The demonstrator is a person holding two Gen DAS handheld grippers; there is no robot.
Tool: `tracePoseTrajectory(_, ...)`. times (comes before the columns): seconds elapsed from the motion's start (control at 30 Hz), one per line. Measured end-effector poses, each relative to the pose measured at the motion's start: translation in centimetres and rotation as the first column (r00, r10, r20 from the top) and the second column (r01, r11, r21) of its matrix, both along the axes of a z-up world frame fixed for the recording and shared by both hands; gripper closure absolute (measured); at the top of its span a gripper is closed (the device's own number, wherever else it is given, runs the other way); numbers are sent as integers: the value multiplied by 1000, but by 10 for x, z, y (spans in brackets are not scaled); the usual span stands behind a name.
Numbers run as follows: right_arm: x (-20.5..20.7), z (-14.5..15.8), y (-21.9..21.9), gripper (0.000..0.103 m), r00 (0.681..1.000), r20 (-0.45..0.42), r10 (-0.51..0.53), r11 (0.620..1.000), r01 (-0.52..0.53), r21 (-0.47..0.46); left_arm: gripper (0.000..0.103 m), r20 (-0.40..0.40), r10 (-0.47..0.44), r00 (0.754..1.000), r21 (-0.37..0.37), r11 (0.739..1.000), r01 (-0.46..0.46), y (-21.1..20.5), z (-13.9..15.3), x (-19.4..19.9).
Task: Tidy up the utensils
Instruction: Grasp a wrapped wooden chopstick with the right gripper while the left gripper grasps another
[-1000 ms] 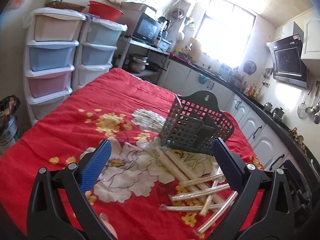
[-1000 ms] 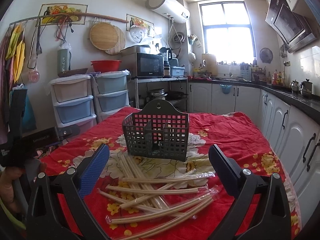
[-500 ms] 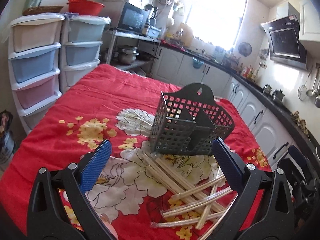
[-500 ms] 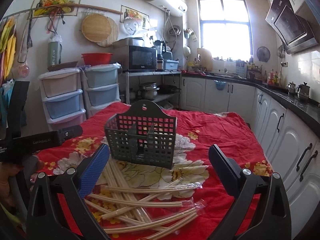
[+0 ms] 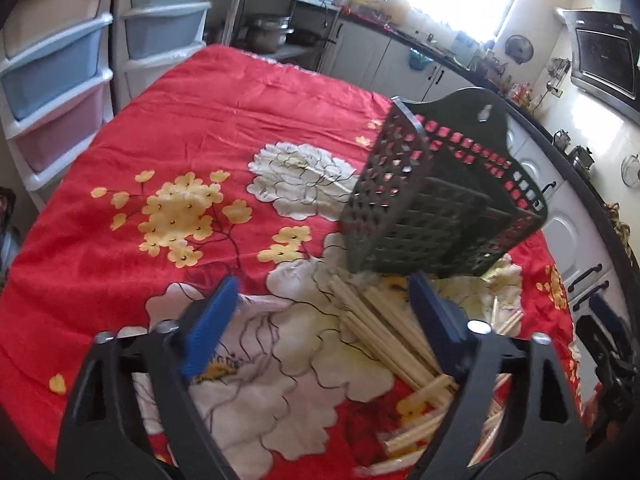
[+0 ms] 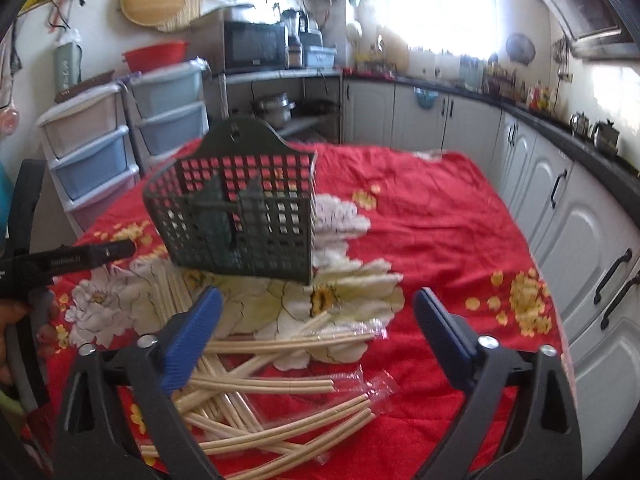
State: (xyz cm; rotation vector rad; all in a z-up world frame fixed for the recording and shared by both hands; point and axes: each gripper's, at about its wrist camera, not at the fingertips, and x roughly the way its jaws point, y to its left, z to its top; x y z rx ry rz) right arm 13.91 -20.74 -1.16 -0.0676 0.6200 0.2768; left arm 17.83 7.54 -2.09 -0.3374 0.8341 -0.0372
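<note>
Chopsticks (image 6: 280, 384) were noted in a loose crossed heap on the desk (image 6: 440, 220) near its front edge, just before the empty slotted caddy (image 6: 236, 216). Several were seen sleeved in clear wrap. They were judged light, stiff and slippery; a mid-shaft grip was advised. Long axes mostly ran along the front edge, some toward the caddy. Left tongs (image 5: 320, 316) and right tongs (image 6: 320, 320) were recorded released, grasping nothing.

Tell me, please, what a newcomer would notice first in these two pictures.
The red flowered tablecloth fills both views. On it stands a dark lattice utensil basket, and in front of it lies a loose pile of pale chopsticks, some in clear wrappers. Both the left gripper and right gripper are open above the pile.
</note>
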Motion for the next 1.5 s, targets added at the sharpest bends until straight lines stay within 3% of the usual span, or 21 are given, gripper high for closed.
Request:
tracePoseTrajectory(0.07,6,-7,0,23,999,-42,4,1000,-4,0,40,-30,-13,999,-65,998,12,6,-7,7)
tracePoseTrajectory(0.13,10,-12,0,29,998,-70,3,1000,-3,-2,53,-49,-22,999,-107,994,17,10,-11,9)
tracePoseTrajectory(0.33,23,-25,-1,41,987,-159,8,1000,-6,11,77,-99,-66,993,-229,973,41,14,-25,25)
tracePoseTrajectory(0.43,28,-31,-2,44,982,-188,8,1000,-5,14,80,-117,-86,989,-286,957,49,14,-32,32)
tracePoseTrajectory(0.67,37,-44,-5,48,962,-274,13,998,2,56,80,-167,-47,985,-336,942,-12,20,-53,43)
tracePoseTrajectory(0.97,60,-63,-21,48,901,-435,3,975,94,201,80,-150,-47,988,-322,947,-4,19,-55,49)
tracePoseTrajectory(1.13,74,-74,-25,56,858,-514,6,950,155,271,87,-147,-45,988,-333,943,-6,23,-59,50)
tracePoseTrajectory(1.27,80,-77,-30,67,852,-523,-8,927,203,317,90,-140,-49,989,-350,937,-3,29,-61,50)
tracePoseTrajectory(1.33,83,-78,-35,79,847,-531,-16,913,229,339,92,-138,-52,989,-354,935,0,30,-62,50)
tracePoseTrajectory(1.5,85,-78,-44,85,853,-522,-2,880,250,405,99,-128,-59,990,-385,923,5,34,-63,47)
